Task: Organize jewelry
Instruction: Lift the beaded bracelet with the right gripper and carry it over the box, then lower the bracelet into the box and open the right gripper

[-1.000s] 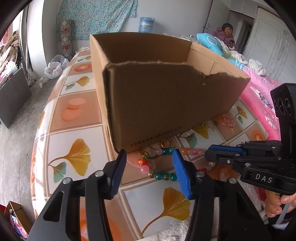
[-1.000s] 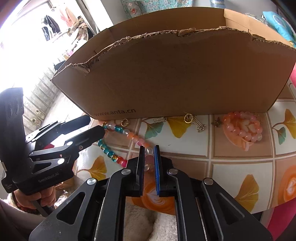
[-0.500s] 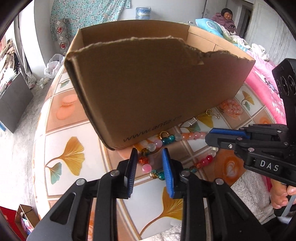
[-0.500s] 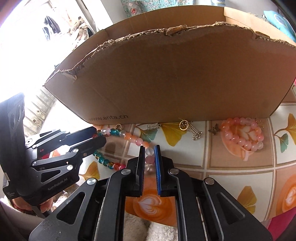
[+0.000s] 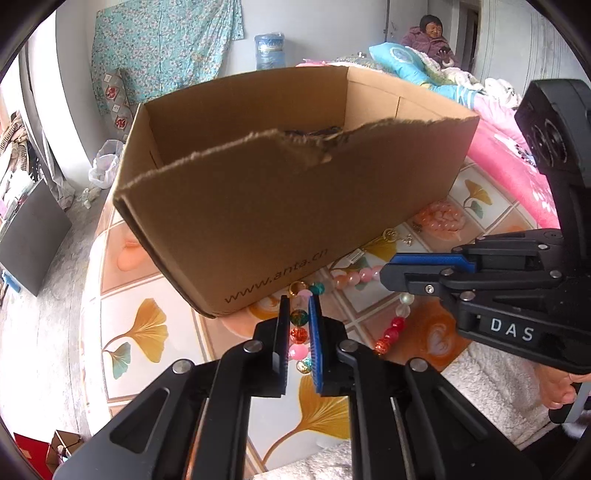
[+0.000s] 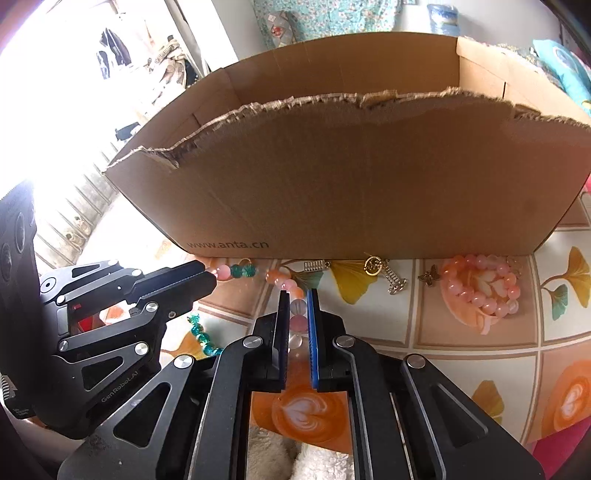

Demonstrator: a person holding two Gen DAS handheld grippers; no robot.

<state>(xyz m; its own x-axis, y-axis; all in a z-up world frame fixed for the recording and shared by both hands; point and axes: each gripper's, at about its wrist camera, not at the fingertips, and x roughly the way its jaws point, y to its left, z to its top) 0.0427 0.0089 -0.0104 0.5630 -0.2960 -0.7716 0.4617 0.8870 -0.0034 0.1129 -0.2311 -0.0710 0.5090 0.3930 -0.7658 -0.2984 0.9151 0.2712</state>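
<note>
A long necklace of coloured beads (image 5: 354,275) lies on the tiled tablecloth in front of an open cardboard box (image 5: 288,206). My left gripper (image 5: 296,308) is shut on the necklace's teal, orange and pink beads. My right gripper (image 6: 296,301) is shut on the same necklace (image 6: 284,282) at its pale pink beads, to the right of the left one. The box (image 6: 369,177) stands just behind both grippers. A pink bead bracelet (image 6: 480,286) and small gold charms (image 6: 384,271) lie by the box's base at the right.
The tablecloth (image 5: 140,332) has orange and ginkgo-leaf tiles and drops off at the near edge. A pink bedspread (image 5: 517,166) lies to the right. A person (image 5: 432,33) sits at the far back.
My left gripper has closed from wide open onto the necklace beads. Both grippers have risen a little, so the box's inside now shows. My right gripper stays shut on the necklace.
</note>
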